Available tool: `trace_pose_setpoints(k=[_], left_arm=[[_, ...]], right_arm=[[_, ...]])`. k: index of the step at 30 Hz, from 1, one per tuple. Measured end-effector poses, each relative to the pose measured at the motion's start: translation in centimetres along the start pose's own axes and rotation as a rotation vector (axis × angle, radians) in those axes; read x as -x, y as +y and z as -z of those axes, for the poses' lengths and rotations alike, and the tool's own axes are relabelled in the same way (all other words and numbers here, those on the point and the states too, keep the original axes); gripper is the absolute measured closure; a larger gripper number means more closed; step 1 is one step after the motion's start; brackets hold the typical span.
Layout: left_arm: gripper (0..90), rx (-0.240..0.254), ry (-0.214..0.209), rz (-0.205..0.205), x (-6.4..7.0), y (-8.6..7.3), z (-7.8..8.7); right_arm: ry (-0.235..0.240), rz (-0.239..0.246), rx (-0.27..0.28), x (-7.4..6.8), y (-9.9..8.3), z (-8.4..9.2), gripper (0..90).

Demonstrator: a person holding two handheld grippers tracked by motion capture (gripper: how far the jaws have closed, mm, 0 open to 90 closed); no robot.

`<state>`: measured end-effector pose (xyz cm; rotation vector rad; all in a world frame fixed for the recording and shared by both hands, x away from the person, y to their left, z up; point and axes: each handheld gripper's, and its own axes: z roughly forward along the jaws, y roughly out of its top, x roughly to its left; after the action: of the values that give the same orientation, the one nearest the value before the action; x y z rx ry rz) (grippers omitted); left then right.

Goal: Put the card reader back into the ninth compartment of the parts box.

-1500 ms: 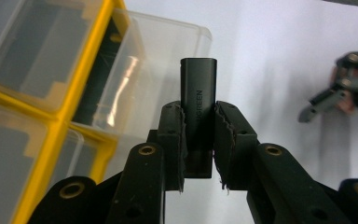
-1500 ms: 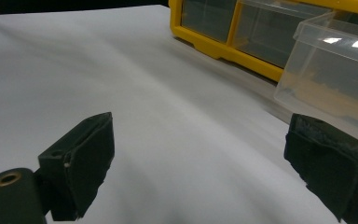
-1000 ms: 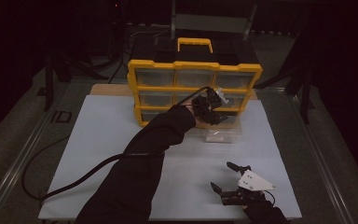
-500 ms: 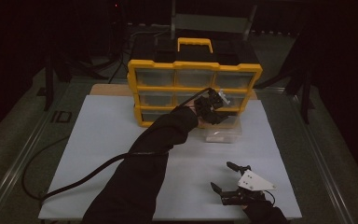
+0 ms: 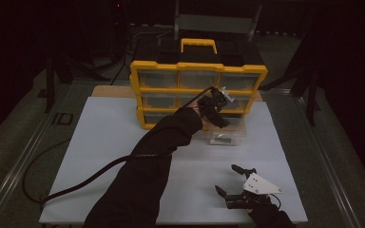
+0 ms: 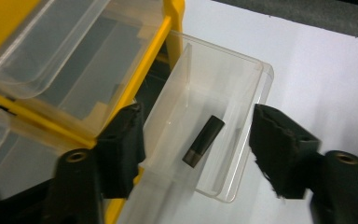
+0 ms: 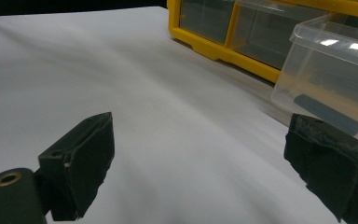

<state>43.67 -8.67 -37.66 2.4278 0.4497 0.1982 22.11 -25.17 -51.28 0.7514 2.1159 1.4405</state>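
A yellow organizer (image 5: 199, 88) with clear drawers stands at the back of the white table. One clear drawer (image 5: 227, 138) is pulled out in front of it, and a small dark cylinder (image 6: 203, 141) lies inside. My left gripper (image 5: 217, 111) hovers just above that drawer (image 6: 214, 74). Its jaws have just been opening and now stand apart with nothing held between them (image 6: 196, 112). Near the table's front right edge my right gripper (image 5: 227, 178) is open and empty (image 7: 198, 140), facing the drawer (image 7: 335, 60).
The organizer's yellow frame (image 6: 135, 88) lies close to my left jaw. A black cable (image 5: 76, 178) trails from my left arm across the white table top (image 5: 100, 137) to its front left. Dark floor and stands surround the table.
Both hands keep their places. The left gripper's jaws look slightly wider apart over the drawer than in the earlier frames.
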Motion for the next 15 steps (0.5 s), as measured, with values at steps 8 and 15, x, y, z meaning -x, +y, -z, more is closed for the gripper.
trace_pose_setpoints(k=[8,15], left_arm=[[16.6,-0.014,0.002,-0.032,1.0,-0.2,0.9],[7.2,0.006,-0.003,-0.047,1.2,-0.9,2.2]], right_arm=[[-0.002,0.003,0.002,0.0,0.0,0.0,8.6],[-0.009,0.001,0.000,0.0,0.0,0.0,8.5]])
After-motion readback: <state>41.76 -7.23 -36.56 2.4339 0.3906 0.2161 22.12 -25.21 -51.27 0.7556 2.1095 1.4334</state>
